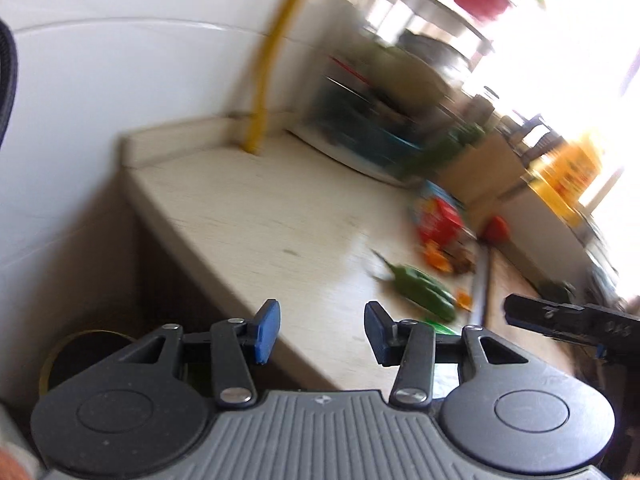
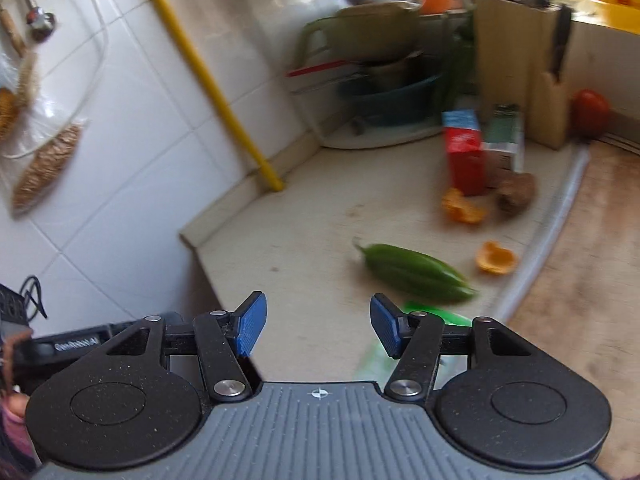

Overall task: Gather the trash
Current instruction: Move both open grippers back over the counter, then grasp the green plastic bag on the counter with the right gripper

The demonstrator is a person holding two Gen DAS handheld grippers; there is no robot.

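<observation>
Both the left gripper (image 1: 320, 330) and right gripper (image 2: 318, 326) hang with jaws apart, empty, above the counter (image 2: 312, 224) edge. Beyond the green pepper (image 2: 418, 272) lie orange peels (image 2: 495, 258), likely light, limp and curled: pinch across a raised rim. Farther, a red carton (image 2: 464, 152) stands, probably stiff.

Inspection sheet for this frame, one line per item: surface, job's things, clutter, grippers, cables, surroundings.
Surface: pale countertop, a wooden board to its right.
Job's things: two orange peel pieces, red carton, green wrapper partly behind the right gripper.
Clutter: green pepper, brown lump, tomato, knife block.
Grippers: left gripper and right gripper both open, empty.
Cables: black wire by the wall at left.
Surroundings: white tiled wall, yellow pipe, blurred dish rack.
</observation>
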